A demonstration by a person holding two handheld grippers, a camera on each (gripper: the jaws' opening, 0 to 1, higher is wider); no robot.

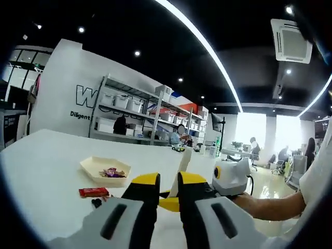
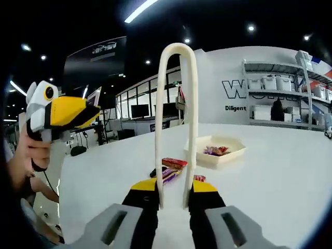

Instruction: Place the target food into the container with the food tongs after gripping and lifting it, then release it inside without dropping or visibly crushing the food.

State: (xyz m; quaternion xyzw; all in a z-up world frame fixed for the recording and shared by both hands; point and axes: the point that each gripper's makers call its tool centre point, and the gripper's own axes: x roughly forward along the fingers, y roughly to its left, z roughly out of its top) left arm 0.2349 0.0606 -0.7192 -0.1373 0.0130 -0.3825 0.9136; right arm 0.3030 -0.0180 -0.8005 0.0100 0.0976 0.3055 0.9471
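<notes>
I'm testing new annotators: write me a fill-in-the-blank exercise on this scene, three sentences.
1. The right gripper is shut on a pair of white ____.
2. The wrapped sweets lie in a shallow cream ____.
3. The red packet lies flat on the white ____.

Missing words: tongs; tray; table

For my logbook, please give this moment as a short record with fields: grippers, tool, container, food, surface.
left gripper: jaws close together, nothing seen between them
right gripper: shut on the food tongs, held upright
container: shallow cream tray holding some wrapped candies
food outside: red wrapped bar and other wrapped pieces beside the tray
surface: white table
</notes>
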